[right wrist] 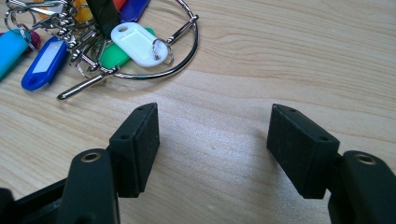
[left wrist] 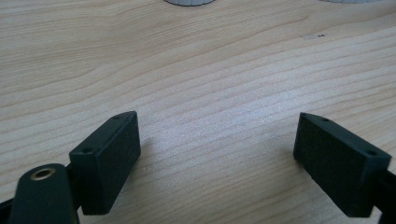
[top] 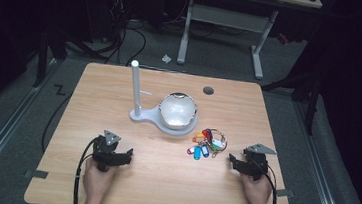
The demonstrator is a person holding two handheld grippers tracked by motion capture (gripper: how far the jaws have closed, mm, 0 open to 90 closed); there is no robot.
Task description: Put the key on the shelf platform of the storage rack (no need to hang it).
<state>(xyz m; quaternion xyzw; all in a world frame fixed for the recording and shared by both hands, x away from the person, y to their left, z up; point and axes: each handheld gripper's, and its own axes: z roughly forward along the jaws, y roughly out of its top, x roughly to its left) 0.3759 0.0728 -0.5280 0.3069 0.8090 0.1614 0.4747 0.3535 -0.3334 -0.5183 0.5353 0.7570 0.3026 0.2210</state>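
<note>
We hold both grippers low over the pale wooden table (top: pixel 110 185), jaws spread wide and empty. The bunch of coloured plastic key tags on a large metal ring (top: pixel 207 142) lies just ahead-left of the right gripper (top: pixel 236 163), near the white stand with its upright post and shiny dome (top: pixel 175 112). We judge it best to approach the ring's bare wire. The left gripper (top: pixel 124 155) has open tabletop around it; the edges are well apart.

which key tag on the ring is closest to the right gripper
The white key tag, lying nearest the right gripper; the blue and green tags sit farther back.
</note>
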